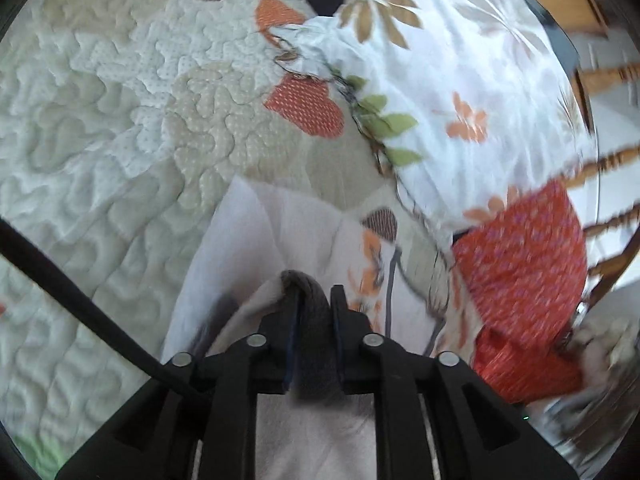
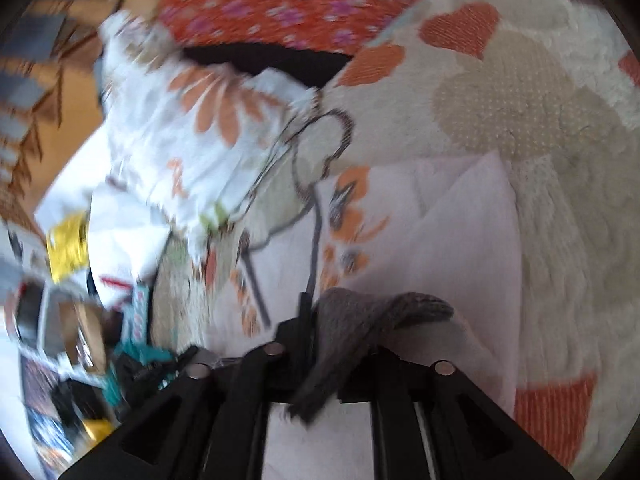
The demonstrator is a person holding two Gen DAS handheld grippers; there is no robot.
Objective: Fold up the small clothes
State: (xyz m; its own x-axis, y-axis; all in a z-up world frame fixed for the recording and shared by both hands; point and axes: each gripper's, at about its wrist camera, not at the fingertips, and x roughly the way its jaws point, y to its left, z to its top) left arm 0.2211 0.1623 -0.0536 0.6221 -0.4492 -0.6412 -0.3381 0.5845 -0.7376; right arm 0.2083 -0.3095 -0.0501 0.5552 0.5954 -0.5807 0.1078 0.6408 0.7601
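The left gripper [image 1: 314, 304] fills the bottom centre of the left wrist view, pointing up the frame over the bed, its black jaws drawn together on a grey knitted cuff [image 1: 316, 344] that stands up between them and runs back down towards the camera. Beneath the fingers lies the white garment [image 1: 248, 232], spread flat in the lower middle of the frame, with an orange and grey print on its right part. It rests on a cream quilted bedspread [image 1: 100, 128] that takes up the whole left half, with orange heart patches near the centre. A white floral pillow [image 1: 460, 92] sits in the upper right, and a red patterned cloth [image 1: 520, 280] at the right edge, both blurred.

The right gripper [image 2: 340, 320] is at the bottom centre of the right wrist view, aimed likewise up the frame. Its jaws are closed on the same sort of grey knit fabric [image 2: 352, 332], which drapes across the fingers and trails off to the right. The white garment [image 2: 460, 240] lies just beyond, centre right, on the bedspread [image 2: 560, 200]. The floral pillow [image 2: 192, 144] is at upper left, the red cloth [image 2: 280, 4] along the top. A blurred clutter of items [image 2: 68, 320] fills the lower left
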